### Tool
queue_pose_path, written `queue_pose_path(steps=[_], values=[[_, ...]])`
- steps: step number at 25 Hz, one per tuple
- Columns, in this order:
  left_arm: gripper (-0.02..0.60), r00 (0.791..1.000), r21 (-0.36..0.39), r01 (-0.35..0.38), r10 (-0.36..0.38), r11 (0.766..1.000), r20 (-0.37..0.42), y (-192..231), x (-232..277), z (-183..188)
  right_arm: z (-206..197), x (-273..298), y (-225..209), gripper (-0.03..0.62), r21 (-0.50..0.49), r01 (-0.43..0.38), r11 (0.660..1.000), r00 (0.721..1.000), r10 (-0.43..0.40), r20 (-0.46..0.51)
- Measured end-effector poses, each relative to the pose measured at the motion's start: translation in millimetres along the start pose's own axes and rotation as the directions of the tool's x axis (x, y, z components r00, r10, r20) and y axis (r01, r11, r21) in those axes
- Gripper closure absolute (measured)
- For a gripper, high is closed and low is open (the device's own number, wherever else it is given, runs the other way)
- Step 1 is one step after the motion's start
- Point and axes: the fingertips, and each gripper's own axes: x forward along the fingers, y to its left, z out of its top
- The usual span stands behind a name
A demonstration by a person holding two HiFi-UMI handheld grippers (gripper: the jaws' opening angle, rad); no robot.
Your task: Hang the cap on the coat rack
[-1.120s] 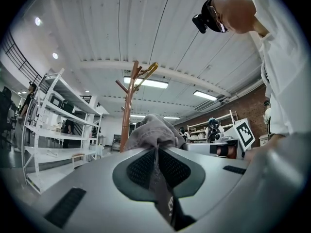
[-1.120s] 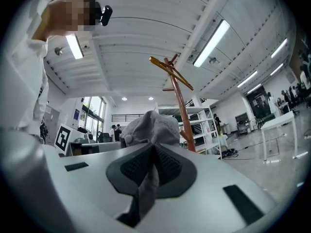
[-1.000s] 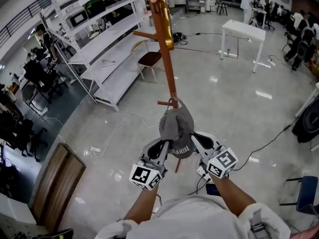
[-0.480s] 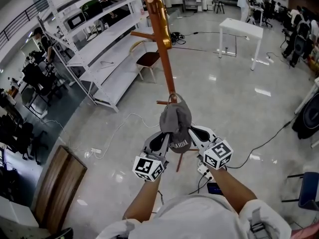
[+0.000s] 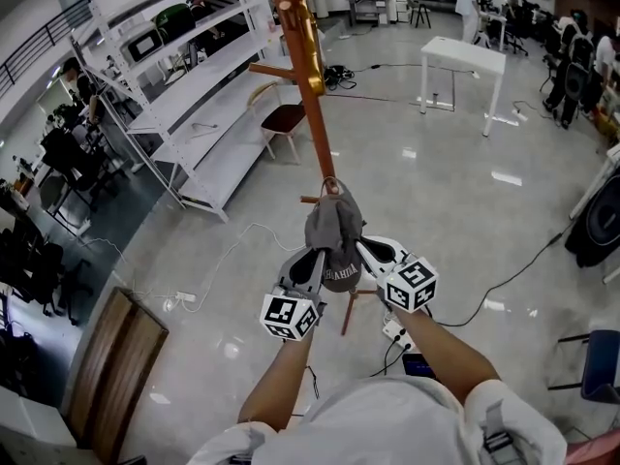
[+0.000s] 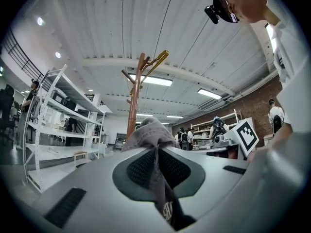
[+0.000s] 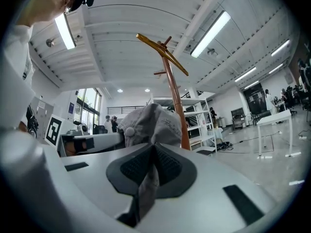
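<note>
A grey cap (image 5: 332,232) hangs between my two grippers, close against the pole of the brown wooden coat rack (image 5: 308,85). My left gripper (image 5: 312,263) is shut on the cap's fabric (image 6: 156,169) from the left. My right gripper (image 5: 363,250) is shut on the cap's other edge (image 7: 146,186) from the right. The cap's crown (image 7: 148,125) bulges ahead of the right jaws, with the coat rack (image 7: 172,89) just behind it. In the left gripper view the coat rack (image 6: 136,96) rises beyond the cap, its pegs high above. A short low peg (image 5: 312,201) sticks out beside the cap's top.
White metal shelving (image 5: 184,85) stands to the left of the rack, with a small chair (image 5: 283,119) by it. A white table (image 5: 463,66) is at the back right. Cables and a power strip (image 5: 184,296) lie on the glossy floor. A wooden board (image 5: 111,366) lies at lower left.
Both grippers have carried the cap a little up and toward the rack's pole, and have drawn closer together. Both grips stay as they were.
</note>
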Motion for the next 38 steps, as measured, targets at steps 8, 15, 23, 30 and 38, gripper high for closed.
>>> queue_pose_path(steps=[8, 15, 23, 30, 38], values=[[0.546, 1.0, 0.022, -0.016, 0.016, 1.0, -0.014, 5, 6, -15, -20, 17, -13, 0.566, -0.003, 0.026, 1.0, 0.998, -0.026, -0.052], [0.546, 0.999, 0.026, -0.025, 0.026, 0.999, -0.037, 17, 15, -35, -35, 31, -26, 0.566, 0.021, 0.063, 0.998, 0.994, -0.06, -0.09], [0.546, 0.998, -0.091, -0.062, 0.059, 0.994, -0.034, 37, 27, -49, -46, 41, -40, 0.566, 0.022, 0.09, 0.996, 0.989, -0.087, -0.119], [0.546, 0.993, -0.156, -0.091, 0.078, 0.983, -0.09, 50, 35, -68, -56, 52, -56, 0.566, 0.103, 0.121, 0.987, 0.983, -0.105, -0.152], [0.546, 0.982, -0.082, -0.096, 0.081, 0.992, -0.171, 53, 51, -88, -71, 62, -70, 0.566, 0.121, 0.146, 0.982, 0.972, -0.119, -0.205]])
